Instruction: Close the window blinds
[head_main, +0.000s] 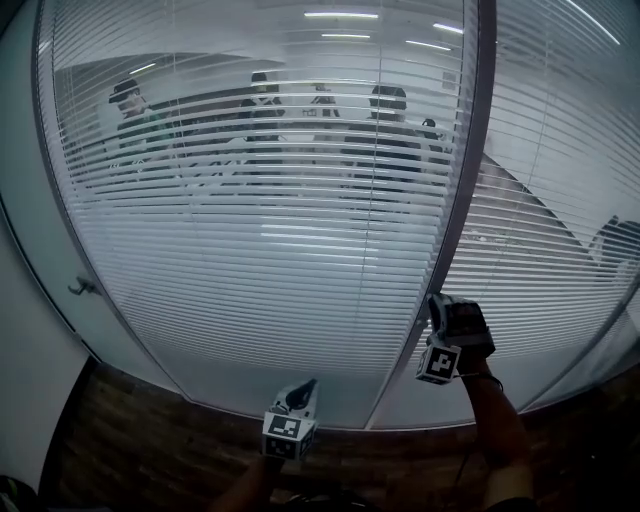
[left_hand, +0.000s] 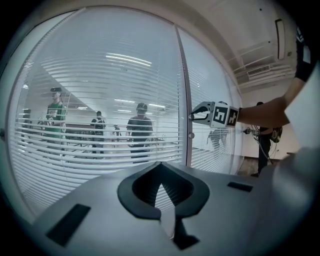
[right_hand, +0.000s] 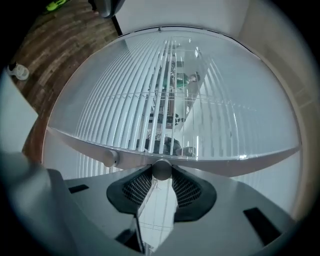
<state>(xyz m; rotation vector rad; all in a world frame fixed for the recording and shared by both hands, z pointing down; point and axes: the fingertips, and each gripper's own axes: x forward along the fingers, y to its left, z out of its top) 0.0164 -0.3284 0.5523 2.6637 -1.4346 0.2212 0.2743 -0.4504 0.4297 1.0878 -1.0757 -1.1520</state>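
White slatted blinds (head_main: 260, 250) hang behind the glass panes, tilted enough that people show through the upper part. On the grey upright frame (head_main: 455, 230) between the panes sits a small round knob (right_hand: 161, 169). My right gripper (head_main: 437, 303) is up at the frame with its jaws shut on this knob, which sits between the mesh pads (right_hand: 187, 190); the left gripper view shows this right gripper (left_hand: 192, 116) at the frame. My left gripper (head_main: 305, 385) hangs lower, near the bottom of the left pane, jaws shut with nothing in them.
A second knob (right_hand: 110, 158) sits on the frame close beside the gripped one, also seen as the knob (left_hand: 191, 135) below the right gripper. A door handle (head_main: 80, 287) is at the far left. Wooden floor (head_main: 130, 430) lies below. Several people stand behind the glass.
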